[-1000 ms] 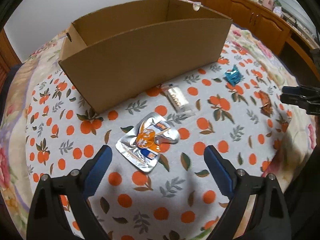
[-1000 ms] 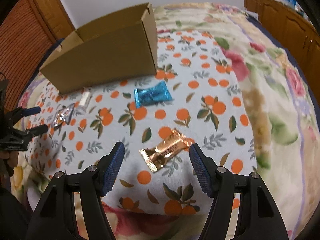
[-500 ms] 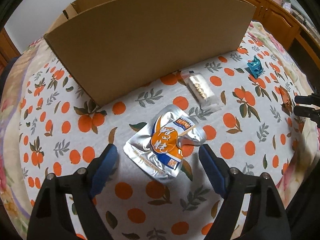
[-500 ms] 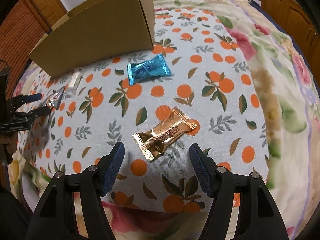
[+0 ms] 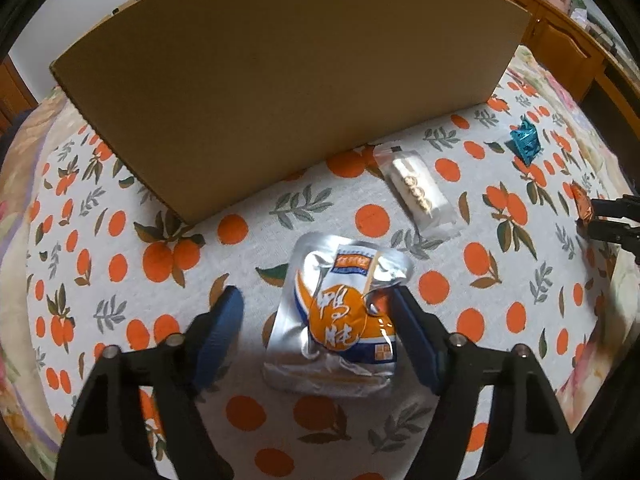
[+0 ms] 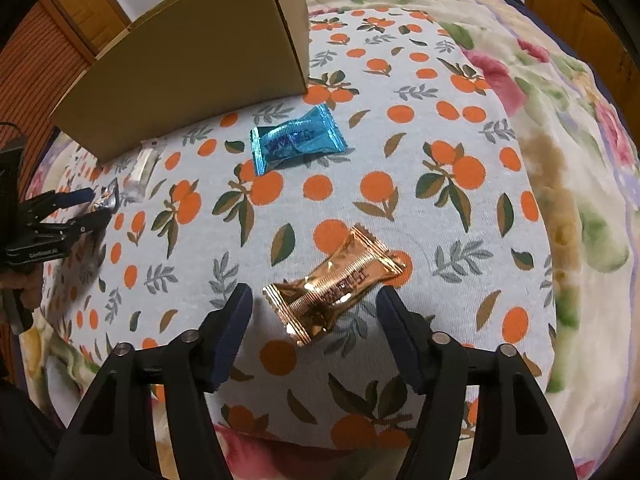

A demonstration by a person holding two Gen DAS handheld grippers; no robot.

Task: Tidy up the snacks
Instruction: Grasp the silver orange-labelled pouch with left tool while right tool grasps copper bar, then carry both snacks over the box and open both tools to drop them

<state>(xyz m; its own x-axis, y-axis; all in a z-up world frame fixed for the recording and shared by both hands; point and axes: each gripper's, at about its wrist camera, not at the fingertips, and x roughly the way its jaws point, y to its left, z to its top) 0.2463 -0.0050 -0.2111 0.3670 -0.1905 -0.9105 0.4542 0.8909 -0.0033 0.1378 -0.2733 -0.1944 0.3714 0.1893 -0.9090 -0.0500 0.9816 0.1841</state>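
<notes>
A silver and orange pouch lies on the orange-print cloth, between the blue pads of my left gripper. Those jaws are closing; the right pad is at the pouch's edge and the left pad stands apart from it. In the right wrist view a gold wrapper lies between the pads of my right gripper, which is also closing and has gaps on both sides. The cardboard box stands just behind the pouch. A clear packet and a blue wrapper lie in front of the box.
The orange-print cloth covers a floral blanket that falls away to the right and front. Wooden cabinets run along the far right. The other gripper shows at the left edge of the right wrist view.
Both grippers have sunk closer to the cloth, and each snack now sits between the pads. The left jaws have narrowed clearly, the right ones slightly.
</notes>
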